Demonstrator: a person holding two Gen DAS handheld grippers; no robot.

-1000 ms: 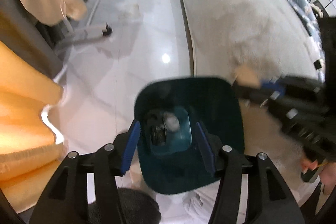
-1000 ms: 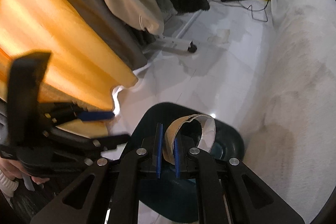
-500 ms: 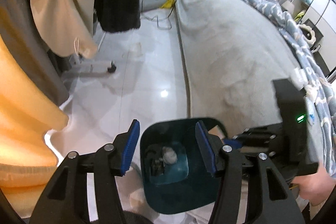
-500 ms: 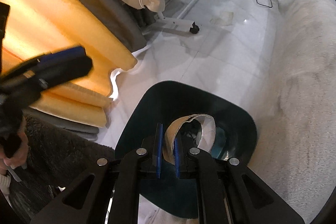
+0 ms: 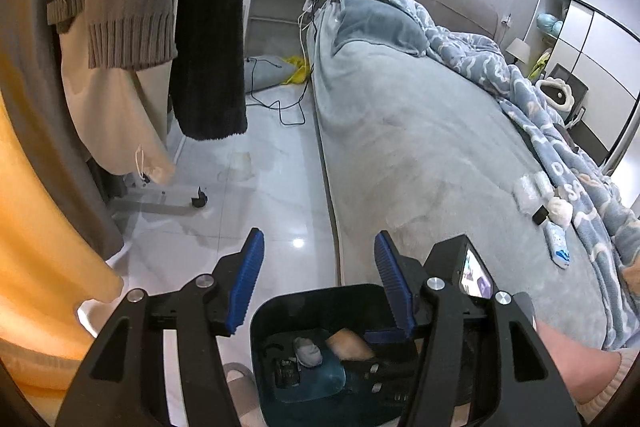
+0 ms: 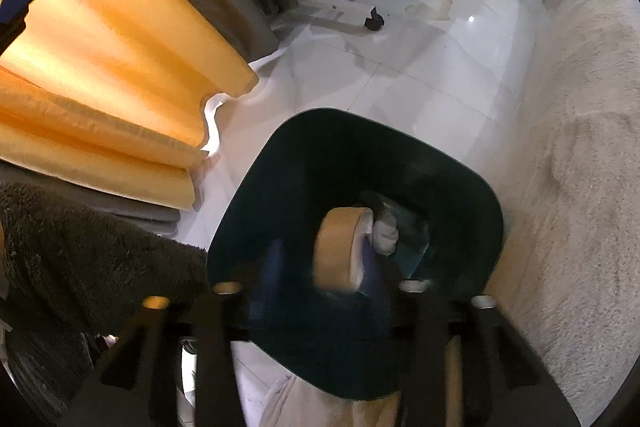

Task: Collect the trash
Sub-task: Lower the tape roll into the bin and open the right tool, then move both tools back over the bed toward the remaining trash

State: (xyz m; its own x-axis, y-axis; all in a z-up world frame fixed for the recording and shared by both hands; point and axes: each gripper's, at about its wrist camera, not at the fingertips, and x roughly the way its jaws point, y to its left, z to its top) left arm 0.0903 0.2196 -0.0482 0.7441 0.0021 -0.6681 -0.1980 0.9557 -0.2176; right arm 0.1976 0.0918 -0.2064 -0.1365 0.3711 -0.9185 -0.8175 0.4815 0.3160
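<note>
bin: dark teal plastic, smooth, slight sheen | tape roll ahead of right gripper: tan paper, matt | floor ahead of left gripper: white tile, glossy | bed to its right: grey fleecy cloth | curtain: orange cloth, matt

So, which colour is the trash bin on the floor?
The trash bin is dark teal, almost black in shadow; the right wrist view shows it best.

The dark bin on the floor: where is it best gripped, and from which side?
Grip the bin by its thin rim, coming from above, one finger inside and one outside. Its mouth opens upward, and the body looks too wide to span.
</note>
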